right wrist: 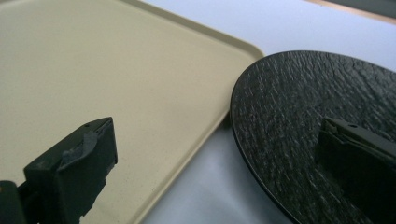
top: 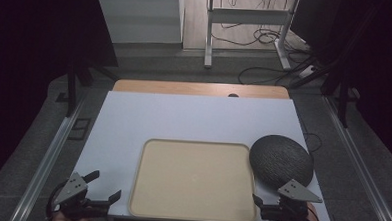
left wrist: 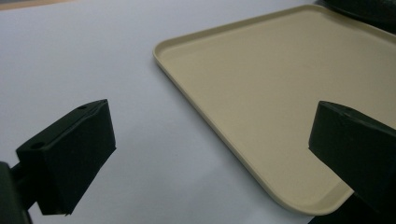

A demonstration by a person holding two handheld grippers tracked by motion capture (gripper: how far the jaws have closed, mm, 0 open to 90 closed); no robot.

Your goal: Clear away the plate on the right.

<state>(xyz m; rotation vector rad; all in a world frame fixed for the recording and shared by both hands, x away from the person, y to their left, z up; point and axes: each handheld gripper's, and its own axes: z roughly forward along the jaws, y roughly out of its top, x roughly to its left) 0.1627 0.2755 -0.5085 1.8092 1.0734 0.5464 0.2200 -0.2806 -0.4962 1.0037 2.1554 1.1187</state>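
We see a beige tray [top: 193, 180] lying empty on the white table [top: 193, 118], with a dark textured round plate [top: 281, 160] just beside its right edge. Our left gripper [top: 104, 186] waits off the tray's left side and our right gripper [top: 258, 203] near its right corner by the plate. Both have jaws apart and hold nothing, likely poised to begin.

A white surface [top: 193, 118] is carrying two things, with a strip of wood showing along its far edge at twelve o'clock. A beige tray [top: 194, 179] with rounded corners is lying flat toward six o'clock. A dark, textured round plate [top: 281, 160] is sitting at about four o'clock, just beside the tray's right rim.
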